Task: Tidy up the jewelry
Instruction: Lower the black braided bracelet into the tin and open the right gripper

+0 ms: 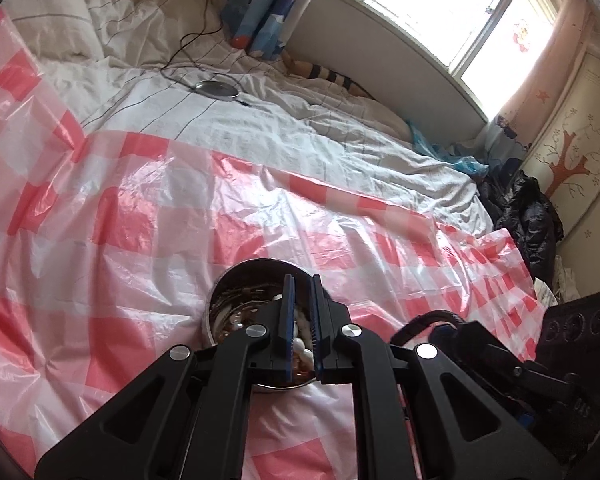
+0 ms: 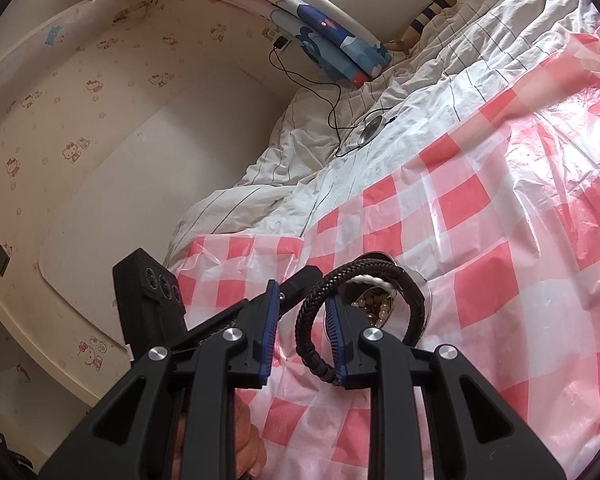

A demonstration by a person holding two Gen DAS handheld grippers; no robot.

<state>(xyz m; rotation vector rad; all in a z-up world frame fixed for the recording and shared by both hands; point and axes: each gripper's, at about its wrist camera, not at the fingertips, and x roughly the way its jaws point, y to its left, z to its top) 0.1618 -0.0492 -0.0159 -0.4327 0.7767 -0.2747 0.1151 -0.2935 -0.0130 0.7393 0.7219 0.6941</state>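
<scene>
STEP: you're loading the metal bowl (image 1: 256, 280) | LEFT: left gripper (image 1: 302, 312) pressed together, seemingly pinching pearl beads (image 1: 300, 346) over it | RIGHT: right gripper (image 2: 302, 316) spread, braided black bracelet (image 2: 312, 344) draped on one finger, near the bowl | NEXT: lower and release.

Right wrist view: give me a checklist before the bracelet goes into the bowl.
1. Black braided bracelet on right gripper: ok, looped over one finger.
2. Bracelet clamped by the pads: not ok, jaws stand open.
3. Metal bowl upright on the checked sheet: ok.
4. Left gripper clear of the bowl: not ok, it is shut and sits right over it.
5. Left gripper holding the pearls: cannot tell.
</scene>
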